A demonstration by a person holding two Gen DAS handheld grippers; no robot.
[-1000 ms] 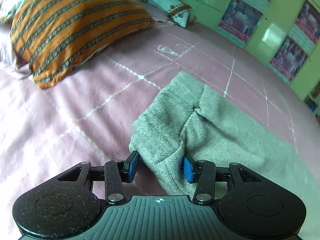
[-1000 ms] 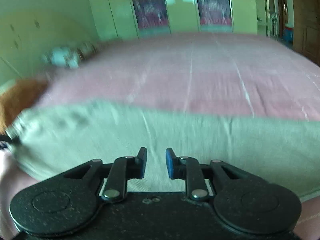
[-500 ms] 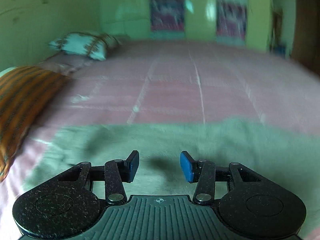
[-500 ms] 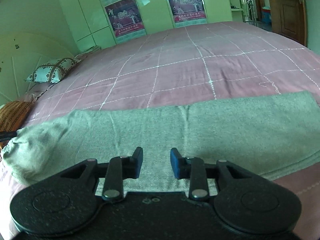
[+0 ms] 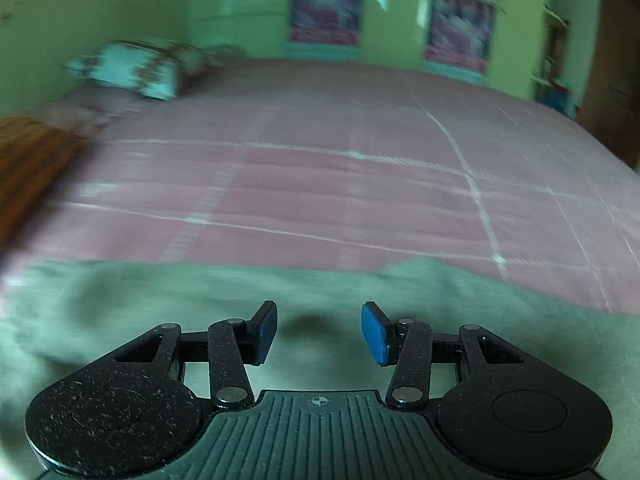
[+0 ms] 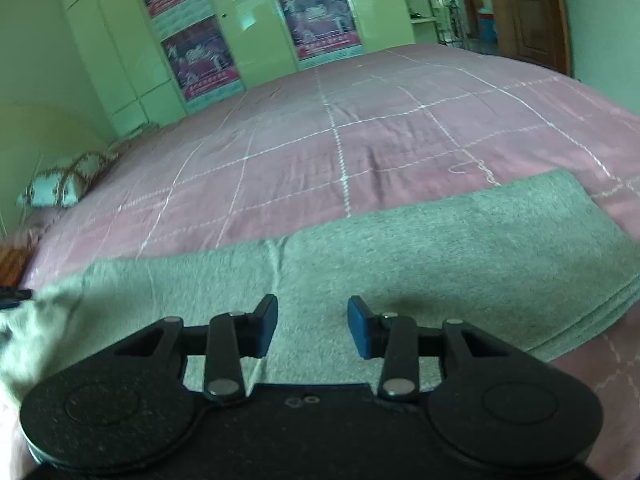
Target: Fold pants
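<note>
Grey pants (image 6: 440,248) lie flat as a long band across the near part of the pink bed, folded lengthwise, with layered edges at the right end. In the left wrist view the pants (image 5: 160,304) fill the lower frame, blurred. My left gripper (image 5: 318,330) is open and empty just above the cloth. My right gripper (image 6: 312,326) is open and empty above the middle of the pants. A dark tip of the left gripper (image 6: 14,296) shows at the pants' left end.
The pink checked bedspread (image 6: 340,140) stretches far behind the pants. An orange striped pillow (image 5: 28,168) and a white patterned pillow (image 5: 132,72) lie at the left. Green wardrobes with posters (image 6: 316,20) stand behind, and a wooden door (image 6: 528,8) is at the right.
My left gripper let go of the pants' end, swung to face across the bed and stays open. My right gripper opened wider and the view steadied over the pants.
</note>
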